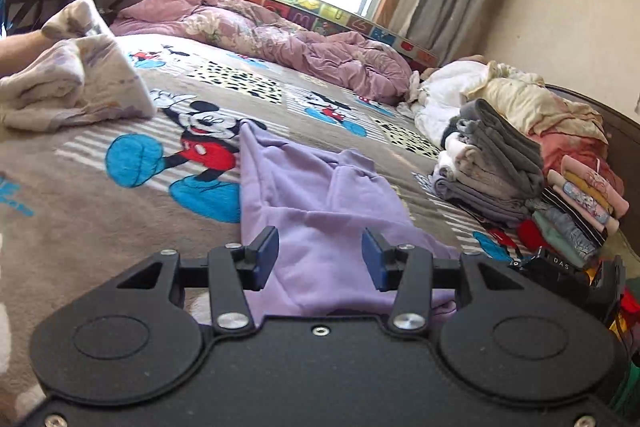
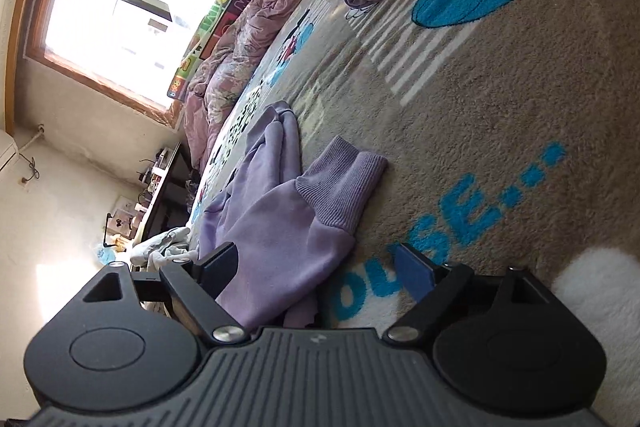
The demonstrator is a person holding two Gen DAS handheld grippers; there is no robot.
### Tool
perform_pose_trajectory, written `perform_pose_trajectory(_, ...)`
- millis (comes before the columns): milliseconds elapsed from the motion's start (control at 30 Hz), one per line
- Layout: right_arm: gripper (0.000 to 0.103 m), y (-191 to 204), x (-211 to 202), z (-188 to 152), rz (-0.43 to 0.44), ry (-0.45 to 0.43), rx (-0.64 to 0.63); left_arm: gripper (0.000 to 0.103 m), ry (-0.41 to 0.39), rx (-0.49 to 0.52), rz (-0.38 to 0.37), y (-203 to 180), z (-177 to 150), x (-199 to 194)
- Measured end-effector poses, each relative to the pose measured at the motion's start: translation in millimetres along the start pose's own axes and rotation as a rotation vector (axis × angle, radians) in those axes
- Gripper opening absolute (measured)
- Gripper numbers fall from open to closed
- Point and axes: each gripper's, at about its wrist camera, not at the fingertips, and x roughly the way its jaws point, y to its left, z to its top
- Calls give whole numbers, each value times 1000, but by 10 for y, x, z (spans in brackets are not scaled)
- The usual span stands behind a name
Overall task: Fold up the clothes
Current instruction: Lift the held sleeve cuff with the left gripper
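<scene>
A lilac sweatshirt [image 1: 320,203] lies spread on the cartoon-mouse blanket [image 1: 80,219] of the bed. My left gripper [image 1: 320,259] is open just above its near edge, blue pads either side of the fabric, nothing pinched. In the right wrist view the same lilac sweatshirt [image 2: 280,211] shows a ribbed cuff [image 2: 344,183] lying on the blanket [image 2: 500,115]. My right gripper [image 2: 316,271] is open, tilted sideways, with the sleeve running between its spread fingers and not clamped.
A stack of folded clothes [image 1: 492,167] and a smaller colourful pile [image 1: 580,203] sit at the right of the bed. A crumpled pink quilt [image 1: 260,27] lies by the window. A folded pale blanket [image 1: 68,83] rests at the left, beside a person's arm [image 1: 16,51].
</scene>
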Motion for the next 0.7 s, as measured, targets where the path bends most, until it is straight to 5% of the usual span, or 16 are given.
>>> perform_pose_trajectory(167,85,-51,110,19,-11,-6,119,44,-17,-59,-2,168,-38,-47)
perform_pose_trajectory(300,69,-107,172,-28,-6,14,226,44,-32,-63,-38,224,-38,-92)
perform_pose_trajectory(500,67,-75,293,-75,-4,-21,264,44,-37,-49,-66,243,-18,-57)
perform_pose_trajectory(700,47,-76,387,-100,-27,-83,259,43,-37,-56,-41,358,-36,-70)
